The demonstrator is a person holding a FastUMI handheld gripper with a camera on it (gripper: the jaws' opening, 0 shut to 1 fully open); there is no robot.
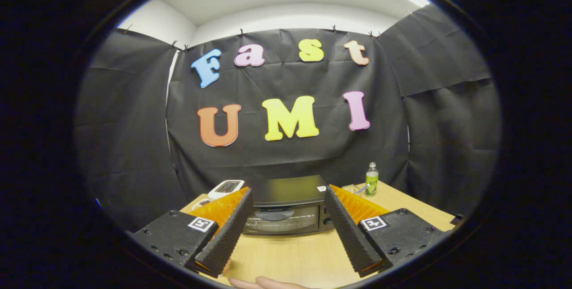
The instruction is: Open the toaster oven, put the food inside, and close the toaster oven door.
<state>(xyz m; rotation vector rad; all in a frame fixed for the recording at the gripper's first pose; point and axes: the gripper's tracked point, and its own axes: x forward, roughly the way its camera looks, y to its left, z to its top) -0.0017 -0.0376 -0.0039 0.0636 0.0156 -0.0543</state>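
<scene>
Ahead, shut black toaster oven point(286, 208), tongs point(288, 231) spread.

Counting 1 toaster oven point(286, 208) sitting far center on 1 table point(295, 253), door shut. 1 white toaster point(226, 188) showing far left, 1 green bottle point(372, 179) standing far right. 1 gripper point(288, 228) w/ 2 fingers spreading wide, holding nothing. 1 hand point(263, 283) poking in near edge.

bottle point(372, 178): green-labelled, upright on my wooden table point(402, 206), off to the right | white appliance point(226, 188): at the table's far left | small clear item beside the bottle: too blurred to name
</scene>
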